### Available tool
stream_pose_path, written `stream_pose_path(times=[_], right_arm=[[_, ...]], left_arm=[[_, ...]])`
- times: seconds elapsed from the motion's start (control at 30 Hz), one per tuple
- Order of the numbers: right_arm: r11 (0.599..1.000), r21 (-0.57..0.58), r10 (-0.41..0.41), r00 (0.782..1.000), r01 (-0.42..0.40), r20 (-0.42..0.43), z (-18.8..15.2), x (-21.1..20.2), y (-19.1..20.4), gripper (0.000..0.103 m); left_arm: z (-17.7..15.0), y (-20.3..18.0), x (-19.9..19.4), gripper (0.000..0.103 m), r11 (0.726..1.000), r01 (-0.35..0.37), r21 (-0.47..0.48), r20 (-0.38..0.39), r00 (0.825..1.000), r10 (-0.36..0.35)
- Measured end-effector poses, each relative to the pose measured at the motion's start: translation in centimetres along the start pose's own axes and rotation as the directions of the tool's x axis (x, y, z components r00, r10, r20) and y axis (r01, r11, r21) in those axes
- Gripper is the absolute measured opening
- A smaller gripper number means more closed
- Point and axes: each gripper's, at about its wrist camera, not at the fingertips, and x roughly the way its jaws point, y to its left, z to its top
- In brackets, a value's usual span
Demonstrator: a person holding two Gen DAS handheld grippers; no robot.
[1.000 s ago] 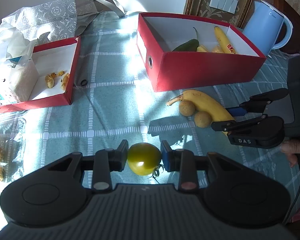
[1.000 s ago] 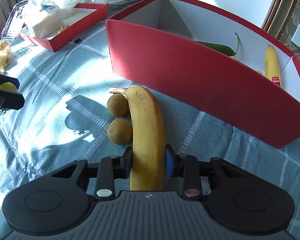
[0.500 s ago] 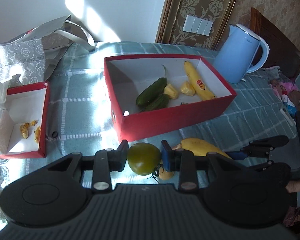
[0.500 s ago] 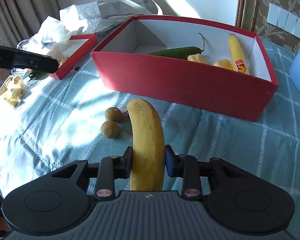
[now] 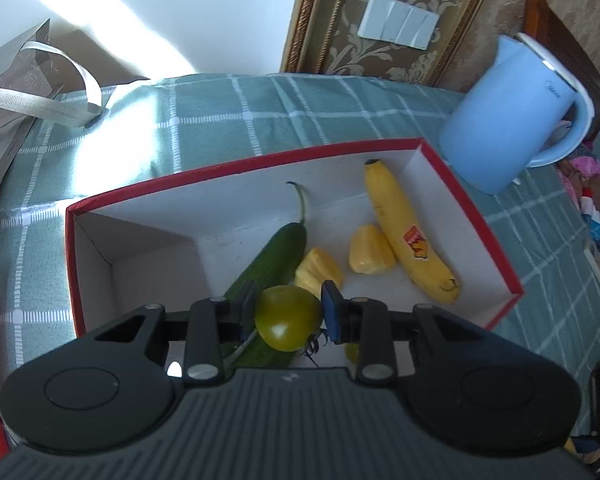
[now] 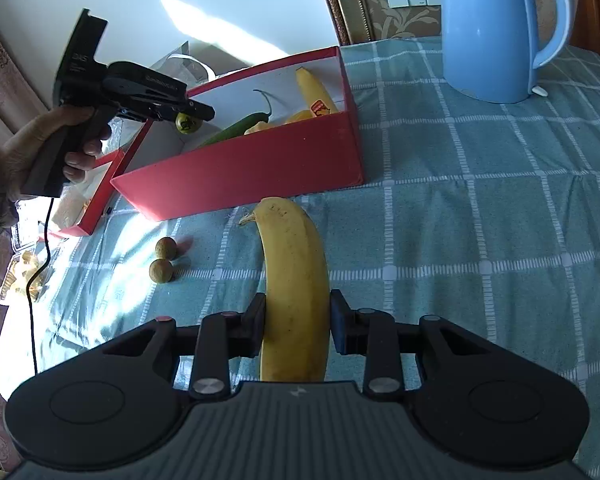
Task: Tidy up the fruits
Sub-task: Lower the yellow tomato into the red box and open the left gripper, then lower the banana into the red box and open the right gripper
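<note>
- Green tomato [image 5: 288, 317], gripped in the left gripper [image 5: 288, 314] jaws, has come from above the counter to over the red box [image 5: 482, 216]; release looks next.
- Right gripper [image 6: 298, 326] jaws clamp a banana [image 6: 294, 280], now lifted, probably clear of the counter, short of the red box.

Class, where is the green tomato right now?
The tomato is clamped in the left tool, held above the red box, over the cucumber and beside a yellow fruit piece.
</note>
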Motion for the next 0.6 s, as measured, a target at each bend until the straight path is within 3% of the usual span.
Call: stream_pose_path(times=[0.17,0.33,0.47,0.5,0.6], right_arm=[[1.0,0.029,0.008,1.0,-0.009,0.021,-0.1,-0.9,-1.2,0.031],[0.999,0.038,0.024,0.999,-0.025,0.028,0.3,-1.0,-1.5,0.031],[0.999,0.02,0.036,0.998,-0.037,0.043,1.0,-1.4,-0.9,0.031],[0.999,0.013,0.037,0.998,-0.038,0.049,1.2,-1.6,-0.7,0.031],[0.999,-0.001,0.052,0.996,-0.052,0.069,2.4,-1.8,0.0,0.031]], left_arm=[[0.4,1.7,3.2,0.031,0.996,-0.092,-0.012,-0.045,0.995,0.091],[0.5,2.2,3.6,0.035,0.994,-0.107,-0.026,-0.018,0.994,0.107],[0.4,1.6,2.5,0.077,0.989,-0.146,-0.01,0.048,0.988,0.147],[0.4,1.5,1.8,0.083,0.988,-0.157,-0.003,0.076,0.985,0.156],[0.6,1.5,-0.9,0.084,0.984,-0.175,-0.01,0.156,0.972,0.175]])
